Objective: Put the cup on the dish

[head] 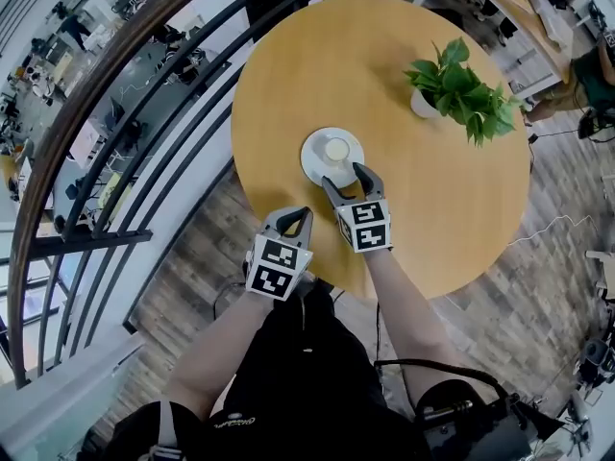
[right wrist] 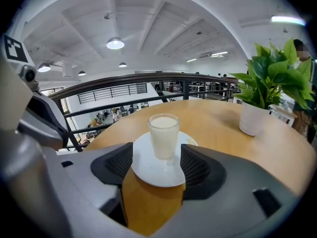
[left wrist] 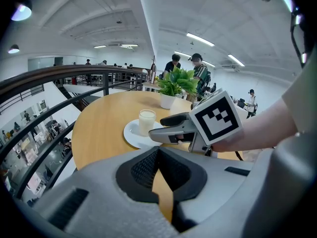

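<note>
Two tools: left tool (head: 291, 217) and right tool (head: 344, 177), side by side at the near edge of the round wooden desk (head: 279, 84).
Left tool: jaws together at the tips, nothing between them; just beside the right tool, clear of the dish (head: 311, 166).
Right tool: jaws wide; the cup (head: 336, 150) shows in the gap at their tips, pads not seen touching it.
Cup: upright, clear, full of white liquid; stands on the dish near its middle.
Dish: white, round, flat on the desk; its near rim reaches between the right tool's jaws.
Plant (head: 459, 89): green leaves, white pot; well apart from the dish, far right of the desk.
Railing (head: 115, 142): dark bars curving round the desk's left side.
</note>
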Demonstrator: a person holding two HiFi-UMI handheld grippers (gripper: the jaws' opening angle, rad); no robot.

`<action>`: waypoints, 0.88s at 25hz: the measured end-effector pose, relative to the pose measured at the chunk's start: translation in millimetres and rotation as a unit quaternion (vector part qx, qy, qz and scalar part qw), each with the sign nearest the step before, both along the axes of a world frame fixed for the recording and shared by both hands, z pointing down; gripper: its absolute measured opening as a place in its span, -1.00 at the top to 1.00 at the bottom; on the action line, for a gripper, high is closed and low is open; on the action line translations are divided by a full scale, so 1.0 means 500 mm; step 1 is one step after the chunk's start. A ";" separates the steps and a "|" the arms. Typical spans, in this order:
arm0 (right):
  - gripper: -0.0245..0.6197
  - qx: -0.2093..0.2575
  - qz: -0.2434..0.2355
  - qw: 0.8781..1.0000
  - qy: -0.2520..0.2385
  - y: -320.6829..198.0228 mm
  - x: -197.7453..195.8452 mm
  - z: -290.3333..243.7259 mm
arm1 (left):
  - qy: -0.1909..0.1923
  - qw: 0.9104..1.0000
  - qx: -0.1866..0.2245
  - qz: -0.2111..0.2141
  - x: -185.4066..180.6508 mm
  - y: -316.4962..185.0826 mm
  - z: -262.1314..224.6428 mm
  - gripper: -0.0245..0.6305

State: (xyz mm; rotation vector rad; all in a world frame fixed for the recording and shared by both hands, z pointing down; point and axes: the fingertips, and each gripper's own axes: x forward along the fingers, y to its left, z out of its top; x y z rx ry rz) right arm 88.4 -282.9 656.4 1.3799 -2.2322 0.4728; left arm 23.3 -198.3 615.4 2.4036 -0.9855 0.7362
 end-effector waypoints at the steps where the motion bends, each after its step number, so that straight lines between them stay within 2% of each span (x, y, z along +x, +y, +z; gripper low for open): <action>1: 0.00 0.001 0.002 1.000 -0.003 0.004 0.001 -0.006 | 0.001 1.000 0.001 -0.001 0.001 -0.002 -0.003 0.94; 13: 0.31 0.046 0.015 0.999 -0.023 0.048 0.026 -0.134 | 0.013 0.999 0.035 0.003 0.019 -0.023 -0.086 0.94; 22: 0.47 0.069 0.020 0.995 -0.068 0.073 0.032 -0.243 | 0.028 0.997 0.071 0.005 0.037 -0.039 -0.161 0.94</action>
